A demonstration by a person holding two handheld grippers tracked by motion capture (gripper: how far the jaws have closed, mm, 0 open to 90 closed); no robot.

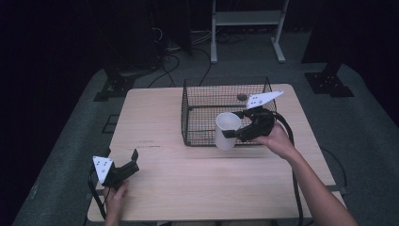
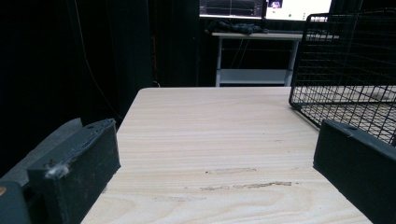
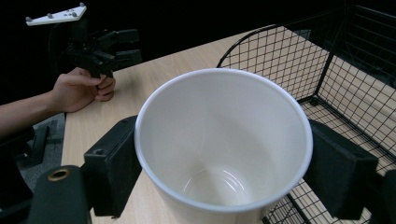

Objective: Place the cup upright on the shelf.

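Note:
A white cup (image 1: 227, 130) stands upright in the grip of my right gripper (image 1: 233, 125), right at the front wall of the black wire basket (image 1: 226, 87). In the right gripper view the two black jaws press on opposite sides of the empty cup (image 3: 224, 140), so my right gripper (image 3: 224, 158) is shut on it. My left gripper (image 1: 121, 154) rests near the table's front left corner, held by a hand. Its jaws stand wide apart over bare wood in the left gripper view, where my left gripper (image 2: 215, 163) holds nothing.
The light wooden table (image 1: 155, 117) carries the basket at its back right, with a small dark round thing (image 1: 242, 97) inside. The basket's corner (image 2: 345, 60) lies ahead and right of the left gripper. A white shelf frame (image 1: 247, 19) stands on the floor beyond.

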